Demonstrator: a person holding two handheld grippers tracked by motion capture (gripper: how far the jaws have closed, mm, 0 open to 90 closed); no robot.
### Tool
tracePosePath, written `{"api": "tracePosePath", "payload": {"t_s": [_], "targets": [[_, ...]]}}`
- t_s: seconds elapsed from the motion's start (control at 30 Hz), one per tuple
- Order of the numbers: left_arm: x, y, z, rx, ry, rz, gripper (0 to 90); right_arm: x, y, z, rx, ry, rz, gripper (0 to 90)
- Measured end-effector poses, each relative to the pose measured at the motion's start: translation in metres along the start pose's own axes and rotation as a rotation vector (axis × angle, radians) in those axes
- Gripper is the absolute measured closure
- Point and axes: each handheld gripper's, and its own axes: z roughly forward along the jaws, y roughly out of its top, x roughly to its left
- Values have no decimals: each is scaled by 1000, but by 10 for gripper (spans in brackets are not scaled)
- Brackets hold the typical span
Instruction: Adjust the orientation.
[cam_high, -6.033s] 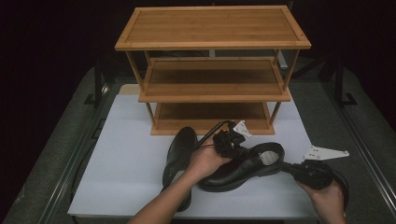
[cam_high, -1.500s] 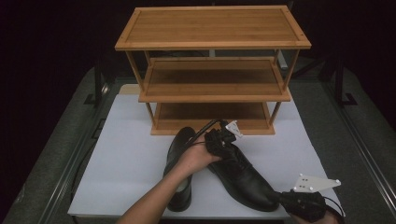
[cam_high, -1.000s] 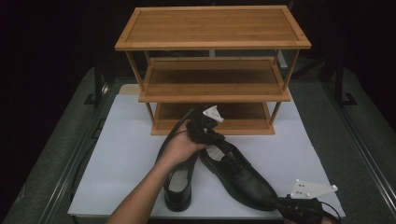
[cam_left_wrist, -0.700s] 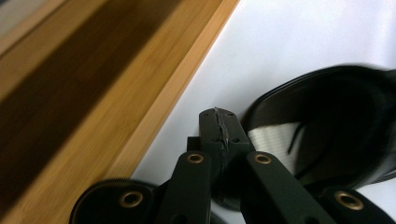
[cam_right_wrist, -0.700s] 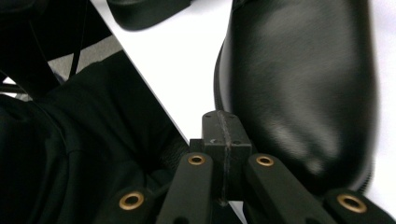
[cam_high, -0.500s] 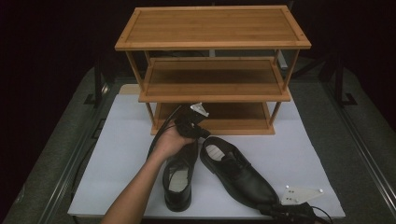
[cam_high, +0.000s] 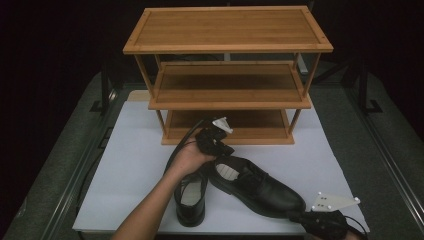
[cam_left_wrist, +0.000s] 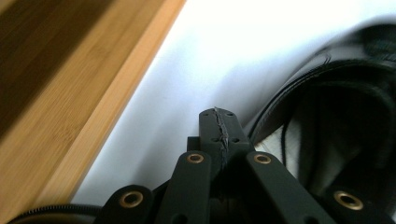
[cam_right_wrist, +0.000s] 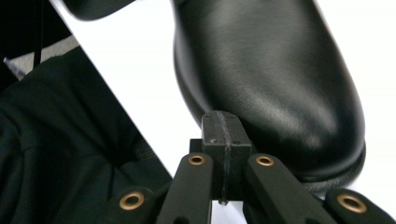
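Observation:
Two black leather shoes lie on the white board in front of a bamboo shoe rack. One shoe points toward the front edge. The other shoe lies at an angle, toe to the front right. My left gripper hangs shut just above that shoe's heel. In the left gripper view its closed tips sit over the board beside the shoe's opening. My right gripper is shut at the toe. Its tips are right against the toe cap; contact is unclear.
The rack has three shelves, and its lowest shelf stands just behind my left hand; its wooden edge runs along the left gripper view. Dark cloth lies past the board's front edge.
My left hand swung left, then came back right and sank toward the angled shoe's heel. The right gripper stayed at the toe. The shoes have not moved in the last second.

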Motion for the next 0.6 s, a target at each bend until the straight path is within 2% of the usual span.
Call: {"api": "tracePosePath", "payload": {"t_s": [0.03, 0.1, 0.2, 0.27, 0.3, 0.33, 0.43, 0.47, 0.53, 0.6], "targets": [[0, 0, -1, -3, 5, -1, 900, -1, 0, -1, 1, 4, 8, 900], [4, -1, -4, -21, -13, -15, 900, -1, 0, 0, 2, 6, 4, 900], [9, -4, -10, -10, 16, -24, 900, 3, 2, 4, 9, 23, -14, 900], [11, -7, -15, -15, 24, -52, 900, 7, 4, 7, 11, 35, -26, 900], [13, -9, -19, 3, 38, -37, 900, 9, 5, 9, 13, 44, -31, 900], [15, -11, -23, 2, 44, -43, 900, 11, 6, 11, 19, 47, -33, 900], [17, -19, -37, 15, 36, -46, 900, 16, 9, 15, 26, 61, -47, 900], [16, -22, -39, 3, 33, -61, 900, 16, 9, 15, 25, 63, -48, 900], [14, -28, -42, 25, 24, -62, 900, 16, 9, 16, 26, 62, -50, 900], [13, -31, -45, 54, -2, -35, 900, 15, 9, 16, 29, 55, -48, 900]]}}
